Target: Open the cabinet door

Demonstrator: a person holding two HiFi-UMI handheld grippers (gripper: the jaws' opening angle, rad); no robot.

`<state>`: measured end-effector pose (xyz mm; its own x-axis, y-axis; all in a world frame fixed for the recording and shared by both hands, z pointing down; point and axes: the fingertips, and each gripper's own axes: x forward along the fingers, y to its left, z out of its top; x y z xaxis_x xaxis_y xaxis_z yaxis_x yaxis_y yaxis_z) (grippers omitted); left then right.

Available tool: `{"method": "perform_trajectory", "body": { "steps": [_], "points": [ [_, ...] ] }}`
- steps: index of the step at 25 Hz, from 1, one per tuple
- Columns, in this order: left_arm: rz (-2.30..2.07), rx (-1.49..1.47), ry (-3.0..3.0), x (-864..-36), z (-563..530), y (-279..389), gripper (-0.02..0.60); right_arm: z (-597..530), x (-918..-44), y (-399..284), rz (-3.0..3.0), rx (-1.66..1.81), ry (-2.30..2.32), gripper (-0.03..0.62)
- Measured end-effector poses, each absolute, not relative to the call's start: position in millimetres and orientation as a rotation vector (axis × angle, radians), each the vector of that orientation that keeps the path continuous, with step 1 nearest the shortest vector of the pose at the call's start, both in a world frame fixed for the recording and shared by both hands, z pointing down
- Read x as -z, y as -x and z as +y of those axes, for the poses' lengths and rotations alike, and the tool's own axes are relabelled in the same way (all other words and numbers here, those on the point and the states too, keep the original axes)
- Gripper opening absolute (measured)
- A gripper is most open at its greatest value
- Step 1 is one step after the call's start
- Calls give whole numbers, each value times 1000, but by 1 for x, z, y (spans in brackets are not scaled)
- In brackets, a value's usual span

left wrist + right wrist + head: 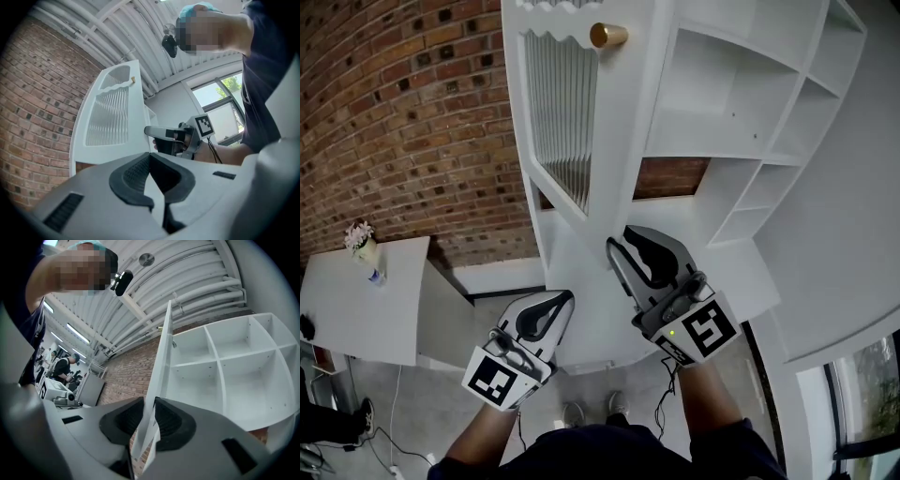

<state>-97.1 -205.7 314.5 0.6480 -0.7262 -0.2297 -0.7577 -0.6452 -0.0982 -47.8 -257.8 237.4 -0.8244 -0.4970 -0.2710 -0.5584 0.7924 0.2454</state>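
Clamping door (562,122) by lower edge, right tongs (621,242) hold it swung wide of cabinet (750,84). Left tongs (568,298) together, empty, below cabinet. Risk: thin edge slips from pads if pull strays off hinge arc; door could swing shut.

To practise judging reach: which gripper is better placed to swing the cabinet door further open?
Right. The right gripper grips the cabinet door by its edge, between its jaws; the left gripper is shut on nothing, apart from the door.
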Motion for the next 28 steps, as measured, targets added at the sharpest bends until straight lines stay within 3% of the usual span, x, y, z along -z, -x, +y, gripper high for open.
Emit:
{"method": "perform_trajectory", "body": {
  "steps": [28],
  "points": [
    [1363,-252,2599,-323,-165,180,6,-199,-238,163,2838,-457,552,107]
  ]
}}
